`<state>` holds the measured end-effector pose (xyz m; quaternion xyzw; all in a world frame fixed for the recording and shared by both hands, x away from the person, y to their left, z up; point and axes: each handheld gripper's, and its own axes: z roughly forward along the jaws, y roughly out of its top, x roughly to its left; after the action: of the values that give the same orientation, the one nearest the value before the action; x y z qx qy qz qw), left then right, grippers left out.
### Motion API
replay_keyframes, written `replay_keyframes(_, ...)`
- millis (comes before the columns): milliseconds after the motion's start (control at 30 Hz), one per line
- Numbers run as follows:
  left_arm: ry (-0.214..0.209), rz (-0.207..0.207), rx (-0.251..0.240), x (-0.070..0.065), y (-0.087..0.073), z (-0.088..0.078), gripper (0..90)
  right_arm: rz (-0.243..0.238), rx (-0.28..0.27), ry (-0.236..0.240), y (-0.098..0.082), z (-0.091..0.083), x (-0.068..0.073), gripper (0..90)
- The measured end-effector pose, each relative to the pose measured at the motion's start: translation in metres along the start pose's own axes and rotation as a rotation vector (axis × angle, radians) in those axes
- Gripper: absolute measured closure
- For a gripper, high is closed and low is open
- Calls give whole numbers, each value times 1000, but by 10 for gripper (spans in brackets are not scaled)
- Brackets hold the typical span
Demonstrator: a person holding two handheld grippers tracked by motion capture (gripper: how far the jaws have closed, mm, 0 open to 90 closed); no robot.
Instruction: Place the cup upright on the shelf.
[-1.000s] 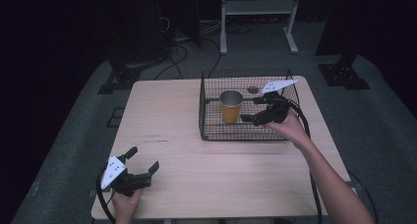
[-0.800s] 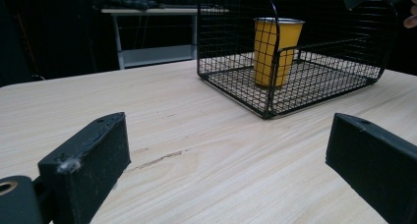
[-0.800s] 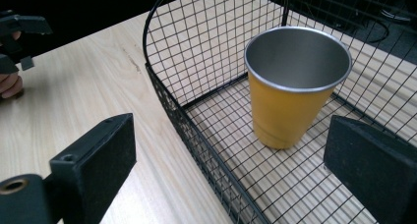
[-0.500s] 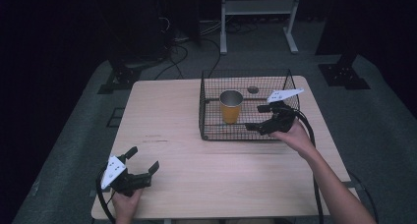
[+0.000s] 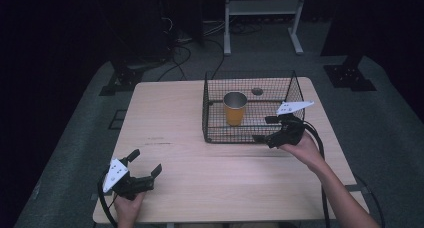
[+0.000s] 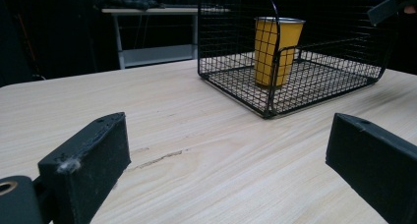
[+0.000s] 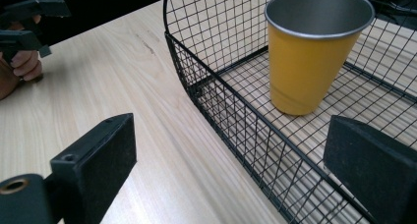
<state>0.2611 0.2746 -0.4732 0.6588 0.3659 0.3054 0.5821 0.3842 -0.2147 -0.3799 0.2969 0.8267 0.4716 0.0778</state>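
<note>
One cup is standing upright inside the wire basket toward the desk's far right corner, near the basket's left wall. Judging from that, the placing looks done: the cup is sitting free on the mesh floor, nothing gripping it. The right gripper is hovering at the basket's near right corner, released, its jaws spread wide with one over the desk and the other over the mesh in the right gripper view, and the cup lying beyond them, apart. The left gripper is resting near the desk's near left corner, also released and grasping nothing, well away from the basket. What is left seems only to bring the right hand clear. Room is plentiful: the whole left half and near edge of the desk are lying bare. The basket's front rim and raised wire walls are the one thing to catch on.
</note>
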Motion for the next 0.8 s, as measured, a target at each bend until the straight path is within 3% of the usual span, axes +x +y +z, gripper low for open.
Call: replay_keyframes(800, 2, 0, 2, 0, 0, 0, 22, 56, 9, -11, -45, -14, 4, 51)
